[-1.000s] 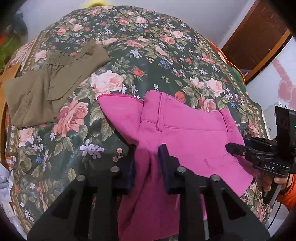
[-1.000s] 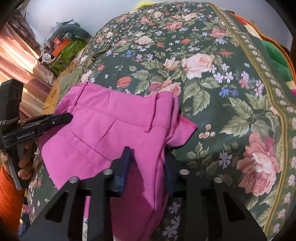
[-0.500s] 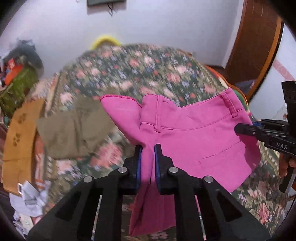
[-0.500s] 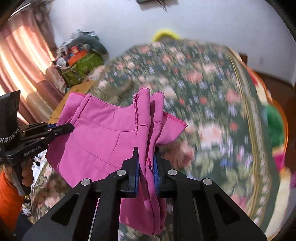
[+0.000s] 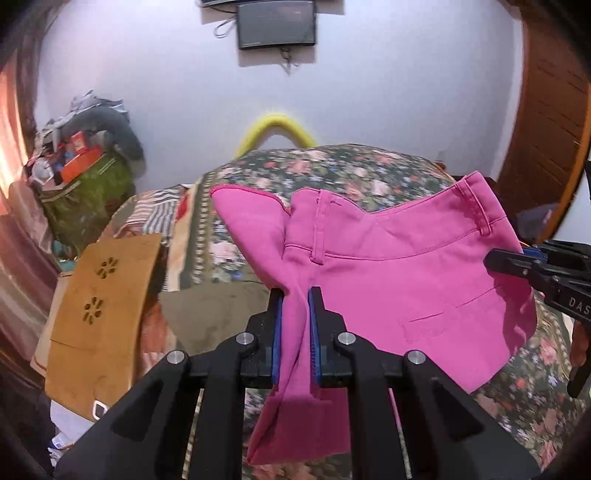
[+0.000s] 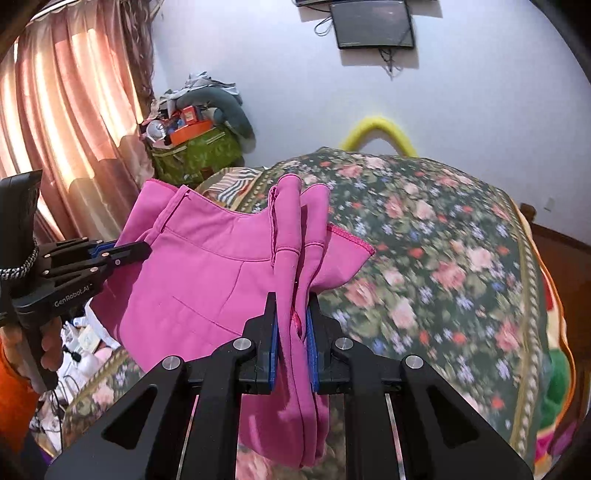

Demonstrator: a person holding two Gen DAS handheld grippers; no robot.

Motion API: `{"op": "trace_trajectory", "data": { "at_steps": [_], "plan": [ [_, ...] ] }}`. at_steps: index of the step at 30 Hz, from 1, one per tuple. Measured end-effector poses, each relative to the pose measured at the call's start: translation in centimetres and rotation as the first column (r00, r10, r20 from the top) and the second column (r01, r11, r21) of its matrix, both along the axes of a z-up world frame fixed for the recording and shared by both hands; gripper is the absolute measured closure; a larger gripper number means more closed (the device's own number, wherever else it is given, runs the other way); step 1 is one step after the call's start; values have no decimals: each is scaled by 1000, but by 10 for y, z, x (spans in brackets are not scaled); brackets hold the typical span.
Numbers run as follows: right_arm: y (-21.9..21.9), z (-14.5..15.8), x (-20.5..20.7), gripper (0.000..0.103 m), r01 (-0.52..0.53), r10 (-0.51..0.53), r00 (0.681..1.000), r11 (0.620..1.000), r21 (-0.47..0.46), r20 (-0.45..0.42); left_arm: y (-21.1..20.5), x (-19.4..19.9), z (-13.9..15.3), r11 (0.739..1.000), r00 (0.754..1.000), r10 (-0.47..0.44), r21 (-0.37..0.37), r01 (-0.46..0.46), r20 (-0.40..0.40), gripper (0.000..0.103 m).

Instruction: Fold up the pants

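Observation:
The pink pants [image 5: 406, 280] hang in the air above the floral bed [image 5: 351, 170], stretched by the waistband between both grippers. My left gripper [image 5: 295, 291] is shut on a bunched fold of the waistband at one end. At the other end my right gripper [image 6: 292, 297] is shut on a thicker bunch of the same pants [image 6: 207, 280]. Each gripper also shows in the other's view: the right gripper [image 5: 502, 261] at the right edge, the left gripper [image 6: 129, 253] at the left edge with a hand on its handle. The trouser legs droop below the fingers, mostly hidden.
Olive pants [image 5: 221, 314] lie on the bed below the pink ones. A brown sheet [image 5: 103, 306] and a striped cloth [image 5: 155, 214] lie at the bed's left side. A cluttered green bag [image 6: 195, 155], curtains [image 6: 66, 110] and a wall screen [image 6: 373, 24] stand beyond.
Both grippers closed on the pink waistband and lifted the pants off the bed. Both views tilted upward, so the far wall and screen now show.

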State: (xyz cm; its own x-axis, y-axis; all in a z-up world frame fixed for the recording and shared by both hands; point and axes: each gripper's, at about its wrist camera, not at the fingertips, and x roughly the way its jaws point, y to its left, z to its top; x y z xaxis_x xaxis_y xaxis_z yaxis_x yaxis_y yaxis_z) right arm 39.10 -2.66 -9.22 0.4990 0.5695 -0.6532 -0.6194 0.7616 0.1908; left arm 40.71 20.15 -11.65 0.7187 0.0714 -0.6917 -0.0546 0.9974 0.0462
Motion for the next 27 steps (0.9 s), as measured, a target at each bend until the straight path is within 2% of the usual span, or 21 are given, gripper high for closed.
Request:
{"op": "trace_trajectory", "data": {
  "at_steps": [5, 9, 13, 21, 27],
  "plan": [
    [39, -16, 21, 92, -18, 17, 1000, 1000, -14, -6, 39, 19, -23, 998, 998, 61, 10, -61, -19, 91],
    [68, -38, 37, 92, -21, 20, 1000, 999, -33, -14, 72, 38, -53, 993, 992, 108, -29, -110, -58, 91],
    [95, -65, 54, 92, -22, 20, 999, 998, -60, -40, 94, 55, -84, 989, 987, 138, -38, -142, -87, 91],
    [124, -115, 77, 91, -10, -2, 996, 989, -148, -84, 108, 79, -140, 993, 983, 117, 6, -118, -142, 91],
    [127, -131, 79, 88, -12, -7, 994, 985, -170, -110, 115, 96, -181, 988, 957, 151, 6, -155, -249, 88]
  ]
}}
